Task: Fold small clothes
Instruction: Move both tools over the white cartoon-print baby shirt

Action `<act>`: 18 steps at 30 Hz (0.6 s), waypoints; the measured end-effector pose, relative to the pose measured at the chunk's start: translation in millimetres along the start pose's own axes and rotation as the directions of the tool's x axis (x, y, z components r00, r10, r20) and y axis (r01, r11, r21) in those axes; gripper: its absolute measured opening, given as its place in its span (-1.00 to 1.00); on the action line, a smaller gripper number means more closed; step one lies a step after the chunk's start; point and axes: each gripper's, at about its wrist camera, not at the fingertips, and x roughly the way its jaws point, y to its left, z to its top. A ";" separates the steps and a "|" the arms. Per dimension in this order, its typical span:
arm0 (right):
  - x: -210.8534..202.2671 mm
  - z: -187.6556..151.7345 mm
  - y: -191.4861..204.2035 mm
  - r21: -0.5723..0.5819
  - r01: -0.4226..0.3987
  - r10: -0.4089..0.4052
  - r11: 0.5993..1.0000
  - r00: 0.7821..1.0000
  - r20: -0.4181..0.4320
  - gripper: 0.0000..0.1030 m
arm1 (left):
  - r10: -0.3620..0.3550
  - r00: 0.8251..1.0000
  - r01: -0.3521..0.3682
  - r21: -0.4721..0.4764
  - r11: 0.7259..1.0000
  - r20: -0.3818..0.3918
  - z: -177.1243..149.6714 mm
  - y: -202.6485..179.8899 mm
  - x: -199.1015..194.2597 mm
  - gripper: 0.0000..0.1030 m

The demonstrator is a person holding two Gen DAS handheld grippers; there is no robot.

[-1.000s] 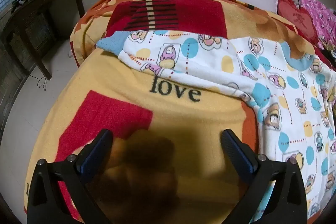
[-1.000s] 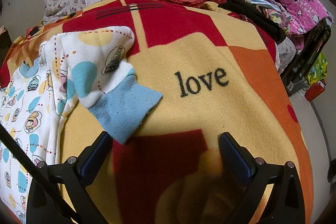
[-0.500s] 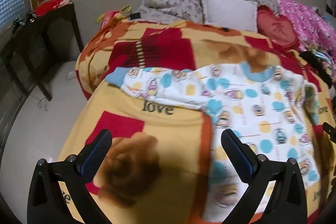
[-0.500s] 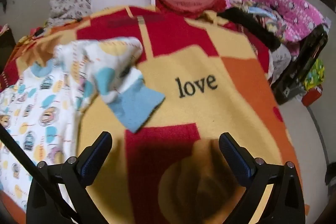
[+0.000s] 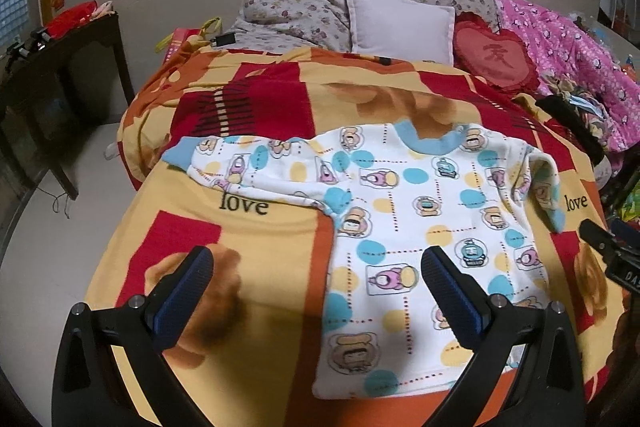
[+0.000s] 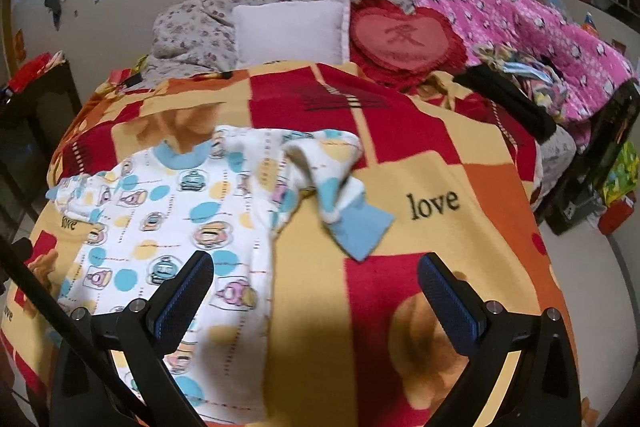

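Shirt [image 5: 404, 223] flat on blanket [image 5: 256, 291], unfolded except one sleeve [image 6: 340, 187] flopped, both grippers [image 5: 316, 291] [image 6: 314, 291] wide apart, holding nothing.

"love" on blanket [image 6: 472, 187] – Chinese character, heart cushion [image 6: 404, 41]

We're looking into a home bedroom: a bed [image 5: 280, 307] is lying under a patchwork "love" blanket [image 6: 440, 227], pillows [image 5: 400, 23] and a heart cushion [image 6: 404, 39] are piling up at the head, and a dark wooden table [image 5: 60, 67] is standing by the wall.
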 end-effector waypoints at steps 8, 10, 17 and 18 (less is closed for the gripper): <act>2.3 -3.6 20.8 -0.029 -0.041 0.041 0.999 0.999 -0.006 1.00 | -0.021 1.000 0.021 0.016 1.000 -0.009 -3.6 -7.1 4.3 1.00; 3.0 -3.5 24.6 -0.035 -0.051 0.051 0.998 0.999 -0.008 1.00 | -0.023 1.000 0.023 0.016 1.000 -0.013 -4.4 -7.4 5.8 1.00; 8.4 -2.5 30.9 -0.051 -0.063 0.062 0.997 0.998 -0.018 1.00 | -0.034 0.999 0.034 0.001 0.999 -0.030 -4.9 -5.9 14.1 1.00; 9.1 -2.6 30.9 -0.049 -0.068 0.067 0.997 0.998 -0.019 1.00 | -0.034 0.999 0.034 0.000 0.999 -0.032 -4.9 -5.6 15.1 1.00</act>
